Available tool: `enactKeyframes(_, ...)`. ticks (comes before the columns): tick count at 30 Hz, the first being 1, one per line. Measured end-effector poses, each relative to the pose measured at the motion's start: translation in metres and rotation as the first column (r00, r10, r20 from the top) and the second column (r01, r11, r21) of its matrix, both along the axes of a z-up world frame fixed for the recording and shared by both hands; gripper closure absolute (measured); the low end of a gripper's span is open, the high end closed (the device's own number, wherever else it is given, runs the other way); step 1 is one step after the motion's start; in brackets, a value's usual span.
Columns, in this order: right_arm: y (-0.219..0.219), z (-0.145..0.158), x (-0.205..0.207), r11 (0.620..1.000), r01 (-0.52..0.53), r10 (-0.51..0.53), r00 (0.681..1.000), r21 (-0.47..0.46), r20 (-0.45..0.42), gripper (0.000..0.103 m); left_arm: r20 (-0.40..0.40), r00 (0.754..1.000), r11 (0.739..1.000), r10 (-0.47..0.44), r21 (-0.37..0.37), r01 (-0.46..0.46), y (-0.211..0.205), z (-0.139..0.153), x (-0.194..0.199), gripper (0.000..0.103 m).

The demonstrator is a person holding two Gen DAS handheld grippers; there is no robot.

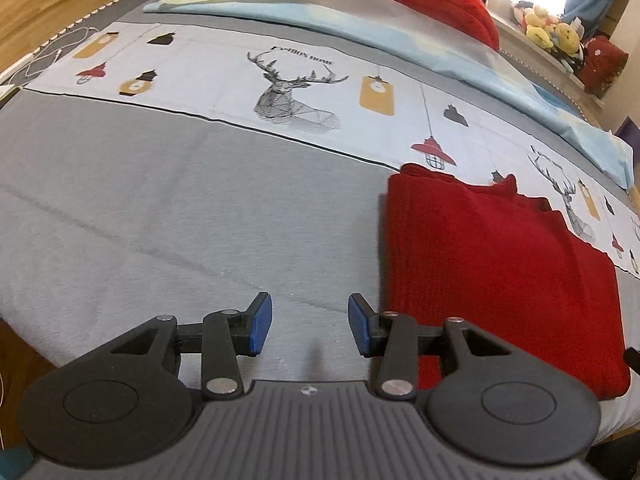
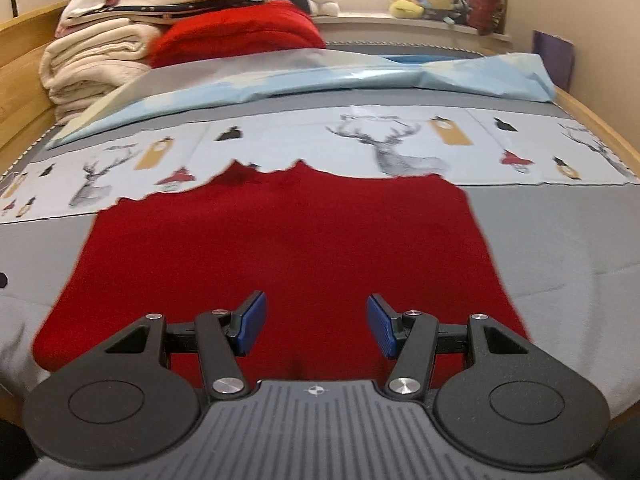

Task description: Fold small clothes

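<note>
The red knit garment [image 1: 500,276] lies folded flat on the bed [image 1: 160,208], mostly on the grey part of the cover, with its far edge reaching over the pale printed band of stags and lanterns [image 1: 296,92]. Seen from the left wrist camera, the left tongs [image 1: 310,328] hang tilted steeply down over bare grey cover, just beside the garment's left edge; their blue pads [image 1: 260,326] stand moderately apart with nothing between them, and neither pad touches the cloth. The garment fills the right side of that view, its ribbed surface smooth and its upper corner slightly rumpled. From the right wrist camera, the right tongs [image 2: 316,326] point down at a shallower slant directly above the near half of the red knit garment [image 2: 280,248], pads [image 2: 382,326] parted a little wider than the left pair and empty, with red fabric showing in the gap below them. Whether these pads brush the knit cannot be told. Beyond the garment lie a light blue sheet [image 2: 360,76], a stack of cream blankets [image 2: 92,68] and a second red bundle [image 2: 236,28] at the head of the bed.
</note>
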State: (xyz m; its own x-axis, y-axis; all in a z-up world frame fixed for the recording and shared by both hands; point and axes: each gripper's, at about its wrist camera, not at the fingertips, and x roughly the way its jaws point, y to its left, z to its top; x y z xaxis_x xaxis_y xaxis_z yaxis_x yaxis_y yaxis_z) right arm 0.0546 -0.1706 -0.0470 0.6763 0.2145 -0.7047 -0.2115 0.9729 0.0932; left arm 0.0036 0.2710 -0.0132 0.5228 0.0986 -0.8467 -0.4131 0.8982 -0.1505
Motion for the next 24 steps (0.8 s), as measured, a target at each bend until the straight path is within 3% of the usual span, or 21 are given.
enactKeyframes(6,0.055,-0.006,0.003,1.0,0.024,-0.024,0.999,-0.002,-0.032,0.046,-0.002,0.999,0.999,0.045,-0.008,-0.045,0.023,0.001,-0.018,0.056)
enactKeyframes(9,0.1,-0.013,-0.007,0.999,-0.045,0.045,0.998,-0.002,-0.045,0.046,0.006,0.996,0.996,0.084,-0.019,-0.084,0.039,0.005,-0.032,0.056)
enactKeyframes(13,0.162,-0.023,-0.026,0.978,-0.21,0.21,0.975,0.007,-0.076,0.046,0.011,0.991,0.991,0.131,-0.03,-0.131,0.059,0.009,-0.05,0.054)
enactKeyframes(18,0.228,-0.03,-0.056,0.891,-0.45,0.448,0.893,-0.054,-0.05,0.046,-0.006,0.983,0.982,0.184,-0.042,-0.184,0.079,0.005,-0.068,0.054)
enactKeyframes(22,0.268,-0.045,-0.07,0.777,-0.606,0.599,0.795,-0.173,-0.096,0.046,-0.009,0.977,0.976,0.211,-0.046,-0.211,0.09,0.004,-0.077,0.054)
enactKeyframes(24,0.283,-0.057,-0.073,0.72,-0.636,0.635,0.765,-0.277,-0.106,0.046,-0.017,0.976,0.974,0.219,-0.051,-0.219,0.093,0.002,-0.079,0.054)
